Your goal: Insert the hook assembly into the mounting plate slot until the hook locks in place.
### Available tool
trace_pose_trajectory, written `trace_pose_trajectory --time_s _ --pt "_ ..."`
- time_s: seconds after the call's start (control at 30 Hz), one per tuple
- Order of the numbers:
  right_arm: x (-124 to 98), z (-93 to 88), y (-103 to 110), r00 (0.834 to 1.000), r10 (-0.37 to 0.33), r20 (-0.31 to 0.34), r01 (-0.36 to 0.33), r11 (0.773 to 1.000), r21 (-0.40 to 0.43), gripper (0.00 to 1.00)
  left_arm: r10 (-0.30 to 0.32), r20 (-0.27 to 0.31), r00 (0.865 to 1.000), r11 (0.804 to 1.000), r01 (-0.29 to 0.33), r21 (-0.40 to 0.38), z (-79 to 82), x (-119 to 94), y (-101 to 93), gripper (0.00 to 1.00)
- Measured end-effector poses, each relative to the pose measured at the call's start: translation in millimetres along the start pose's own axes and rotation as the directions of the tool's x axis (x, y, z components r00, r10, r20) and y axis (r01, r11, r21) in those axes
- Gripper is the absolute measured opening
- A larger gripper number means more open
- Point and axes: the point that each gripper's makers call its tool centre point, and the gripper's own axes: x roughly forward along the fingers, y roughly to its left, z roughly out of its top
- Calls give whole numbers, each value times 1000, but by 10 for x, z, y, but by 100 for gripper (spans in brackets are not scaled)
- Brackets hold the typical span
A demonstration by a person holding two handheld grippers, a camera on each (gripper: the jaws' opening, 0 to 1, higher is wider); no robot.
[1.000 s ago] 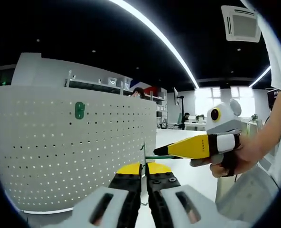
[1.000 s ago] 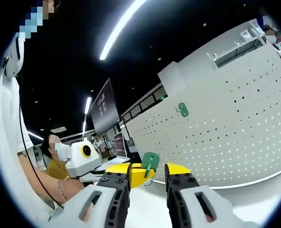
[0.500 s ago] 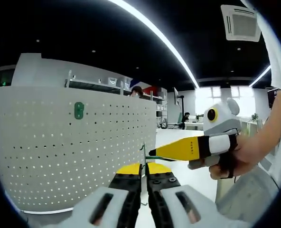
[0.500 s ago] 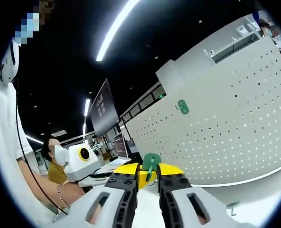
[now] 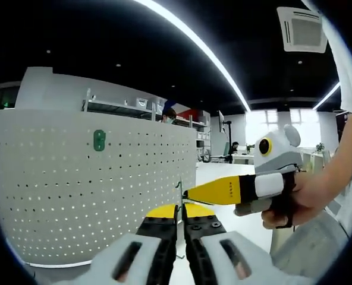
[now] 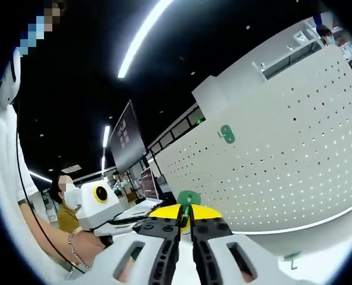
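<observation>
A white perforated mounting plate (image 5: pixel 75 190) stands upright on the left, and a green hook (image 5: pixel 99 140) is fixed high on it. My left gripper (image 5: pixel 180 209) is shut on a thin green hook assembly (image 5: pixel 179 189) that sticks up between its yellow tips. My right gripper (image 5: pixel 191 193) comes in from the right, its yellow tip against that piece. In the right gripper view, the right gripper (image 6: pixel 186 209) is shut on the green hook assembly (image 6: pixel 188 198). There the plate (image 6: pixel 283 166) with its mounted hook (image 6: pixel 226 133) stands to the right, a clear gap away.
A person's hand (image 5: pixel 301 196) holds the right gripper. The left gripper's white body (image 6: pixel 99 205) sits at left, with a seated person (image 6: pixel 66 211) behind it. A small green part (image 6: pixel 292 258) lies on the white table near the plate's foot. A dark monitor (image 6: pixel 128 133) stands beyond.
The right gripper's jaws have closed from wide open onto the green hook assembly, and its tip has moved left up to the piece. The left gripper has held still.
</observation>
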Motion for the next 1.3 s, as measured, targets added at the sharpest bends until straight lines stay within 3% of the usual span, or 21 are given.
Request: trace_pose_trajectory --time_s 0.3,0.77,1.1,1.17,1.3 --pt "12 -6 -19 1000 -14 1 14 1000 2 3 5 -3 1000 1000 -5 -1 -7 7 -1 2" --pt "0 -43 -45 999 -34 -16 35 997 70 1 2 -17 1000 1000 -2 7 -44 7 -13 3" --pt "14 -22 6 1000 -9 -13 10 997 81 0 5 -39 999 1000 -5 18 -66 9 -6 5" --pt "18 -21 22 1000 -3 -12 3 997 77 0 9 -64 998 1000 -7 26 -115 10 10 11" --pt "19 -23 27 1000 0 -14 1 997 79 0 3 -71 997 1000 -2 12 -137 18 16 32"
